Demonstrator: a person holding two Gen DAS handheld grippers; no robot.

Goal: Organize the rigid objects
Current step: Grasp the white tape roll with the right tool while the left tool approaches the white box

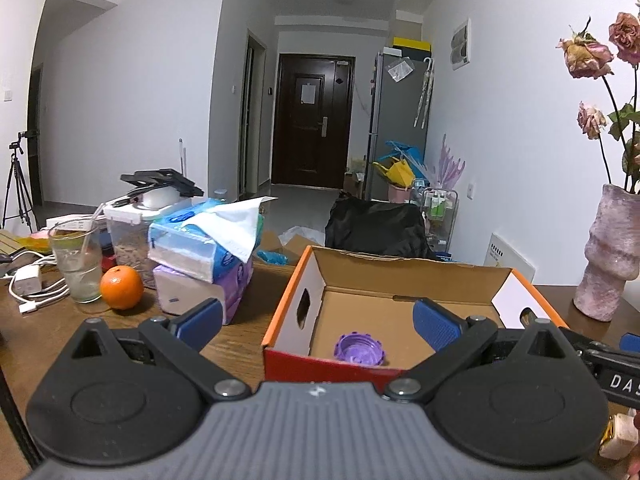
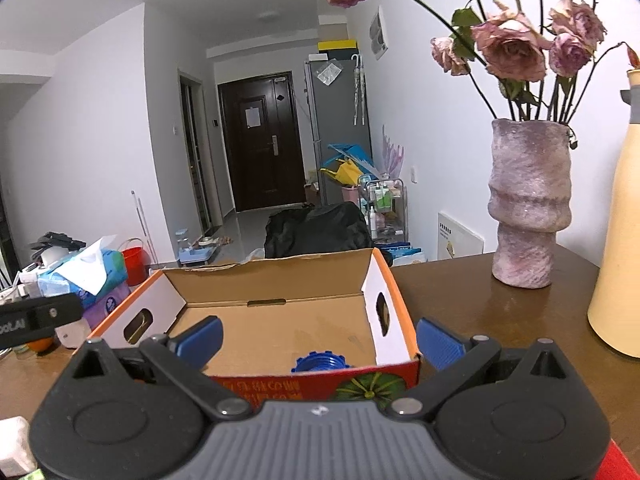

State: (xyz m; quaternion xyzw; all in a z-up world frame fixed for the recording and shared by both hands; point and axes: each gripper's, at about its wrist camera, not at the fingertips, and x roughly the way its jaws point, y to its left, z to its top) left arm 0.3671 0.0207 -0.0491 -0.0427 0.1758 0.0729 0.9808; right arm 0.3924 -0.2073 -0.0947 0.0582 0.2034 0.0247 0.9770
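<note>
- The left claw [image 1: 318, 322] is wide open and holds nothing. Its 2 blue pads [image 1: 434, 324] stand far apart.
- Right in front of it, between the pads, is an open cardboard box [image 1: 288, 312] on the brown table [image 1: 236, 340].
- A purple cap [image 1: 361, 349] lies inside the box, near the front wall.
- To the left of the left claw are an orange [image 1: 121, 287], a glass [image 1: 77, 260] and tissue packs [image 1: 200, 256].
- The right claw [image 2: 319, 340] is wide open too, with nothing in it.
- The same box [image 2: 394, 308] sits just ahead of it, with a blue cap [image 2: 320, 362] peeking over the front wall.
- To its right stand a pink vase [image 2: 524, 204] with dried roses [image 2: 512, 50] and a yellow bottle [image 2: 624, 240].
</note>
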